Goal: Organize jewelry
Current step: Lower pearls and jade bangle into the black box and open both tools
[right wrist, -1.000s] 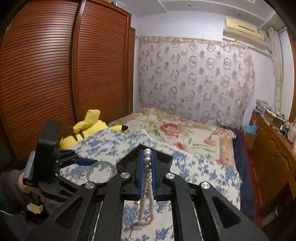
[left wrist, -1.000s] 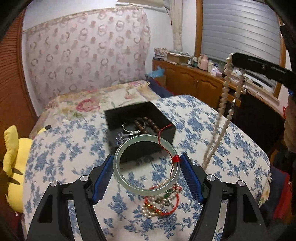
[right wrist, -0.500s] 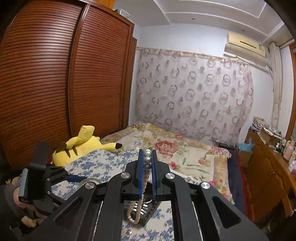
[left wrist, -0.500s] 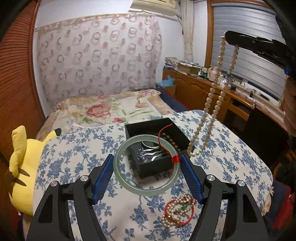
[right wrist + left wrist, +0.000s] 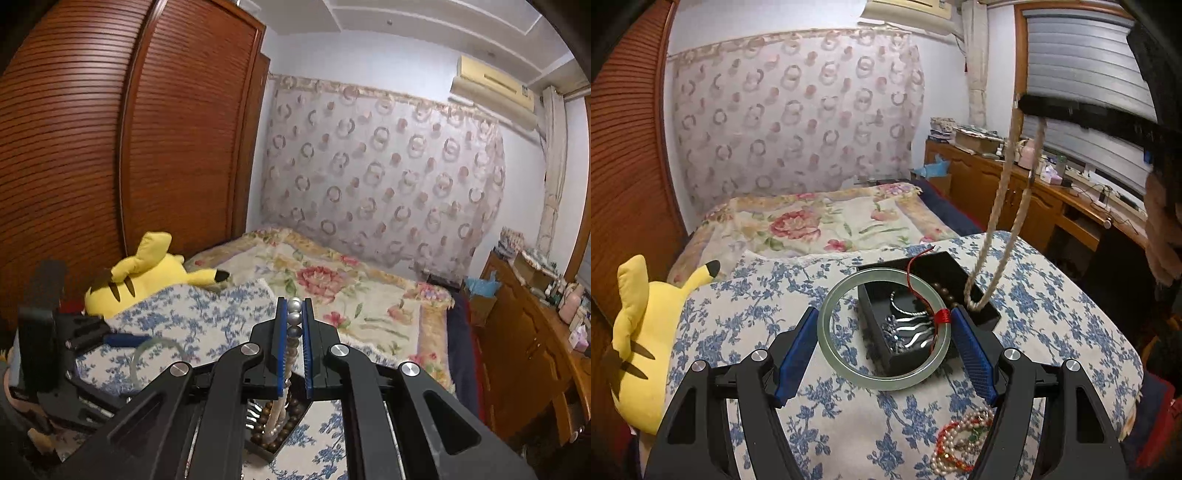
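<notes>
My left gripper (image 5: 884, 341) is shut on a pale green jade bangle (image 5: 834, 354) with a red thread tied to it, held above the near left part of a black jewelry box (image 5: 988, 314). The box holds a silver piece and brown beads (image 5: 942, 290). My right gripper (image 5: 294, 312) is shut on a long pearl necklace (image 5: 294, 310), which hangs down blurred in the left wrist view (image 5: 997, 206), its lower loop at the box's right edge. The right gripper's arm (image 5: 1082, 114) shows high at the right in the left wrist view.
The box sits on a blue-flowered cloth (image 5: 1052, 314). A pearl and red bead bracelet pile (image 5: 956, 446) lies near the front. A yellow plush toy (image 5: 639, 332) lies at the left. A flowered bed, a wooden wardrobe and a cluttered sideboard (image 5: 1015, 177) surround the table.
My left gripper moved the bangle forward over the box. My right gripper carried the hanging pearl necklace left until its lower end reached the box's right edge.
</notes>
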A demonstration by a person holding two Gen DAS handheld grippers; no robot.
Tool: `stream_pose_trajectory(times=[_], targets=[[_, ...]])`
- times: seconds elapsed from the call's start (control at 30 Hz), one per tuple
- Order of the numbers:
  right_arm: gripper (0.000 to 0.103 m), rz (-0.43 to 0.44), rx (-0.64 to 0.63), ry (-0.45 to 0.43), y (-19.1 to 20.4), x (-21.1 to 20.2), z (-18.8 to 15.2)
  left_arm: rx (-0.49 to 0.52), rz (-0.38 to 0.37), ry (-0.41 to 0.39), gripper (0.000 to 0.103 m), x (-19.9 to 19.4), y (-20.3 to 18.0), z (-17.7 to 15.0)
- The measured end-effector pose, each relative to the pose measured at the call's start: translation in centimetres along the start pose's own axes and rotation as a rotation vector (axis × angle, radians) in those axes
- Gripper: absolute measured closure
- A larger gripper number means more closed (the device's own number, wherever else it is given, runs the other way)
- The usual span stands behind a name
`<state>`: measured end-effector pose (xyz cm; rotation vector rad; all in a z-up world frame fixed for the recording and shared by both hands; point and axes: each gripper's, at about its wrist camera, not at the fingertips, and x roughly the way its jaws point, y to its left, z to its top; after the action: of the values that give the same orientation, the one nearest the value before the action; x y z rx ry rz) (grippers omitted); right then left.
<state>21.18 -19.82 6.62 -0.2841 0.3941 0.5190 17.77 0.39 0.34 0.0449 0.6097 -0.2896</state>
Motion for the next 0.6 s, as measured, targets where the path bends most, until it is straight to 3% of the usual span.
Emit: stream_pose_trajectory(times=[0.6], targets=[[0.094, 0.072, 0.097, 0.211, 0.0, 6.5, -6.5, -0.011, 0.022, 0.046, 0.034, 5.1, 0.7, 2.3]])
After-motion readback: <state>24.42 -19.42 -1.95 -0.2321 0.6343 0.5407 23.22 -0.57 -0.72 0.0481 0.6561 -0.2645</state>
